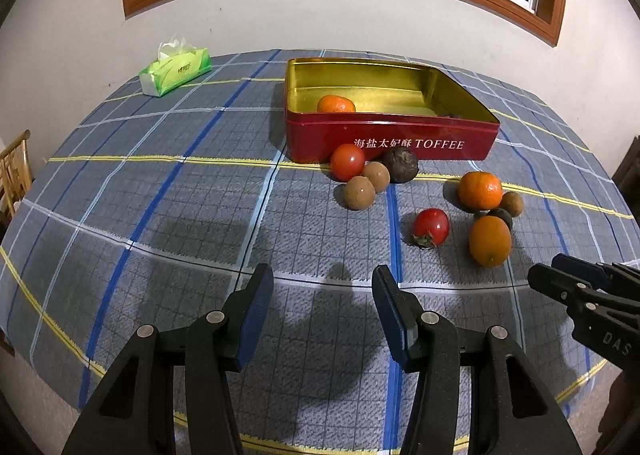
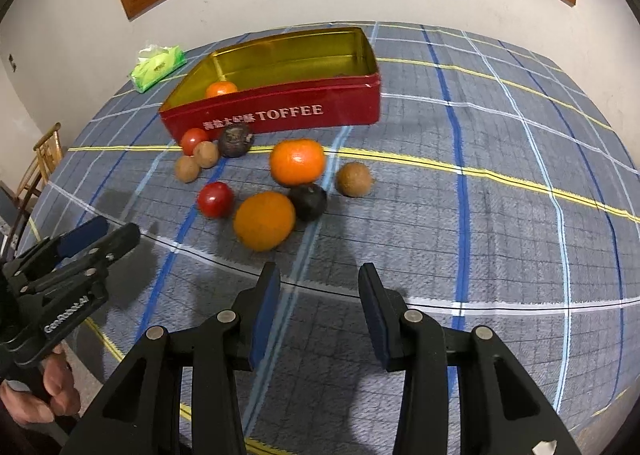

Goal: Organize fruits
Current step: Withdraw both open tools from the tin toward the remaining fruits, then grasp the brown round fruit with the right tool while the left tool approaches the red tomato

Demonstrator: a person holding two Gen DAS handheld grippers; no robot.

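A red toffee tin [image 1: 392, 137] [image 2: 280, 115] with a gold inside holds one mandarin [image 1: 336, 104] [image 2: 221, 89]. In front of it on the checked cloth lie loose fruits: two red tomatoes [image 1: 347, 162] [image 1: 431, 227], three brown longans, two dark round fruits, a mandarin [image 1: 480, 191] [image 2: 297, 161] and an orange [image 1: 490, 241] [image 2: 264, 221]. My left gripper [image 1: 322, 279] hovers open and empty over bare cloth, left of the near fruits. Just short of the orange, my right gripper [image 2: 318, 277] is open and empty too.
A green tissue pack [image 1: 176, 71] [image 2: 158, 67] lies at the table's far left by the wall. A wooden chair [image 1: 16, 171] stands off the left edge. A hand [image 2: 44, 395] grips the left tool's handle. The wall with a window runs behind the table.
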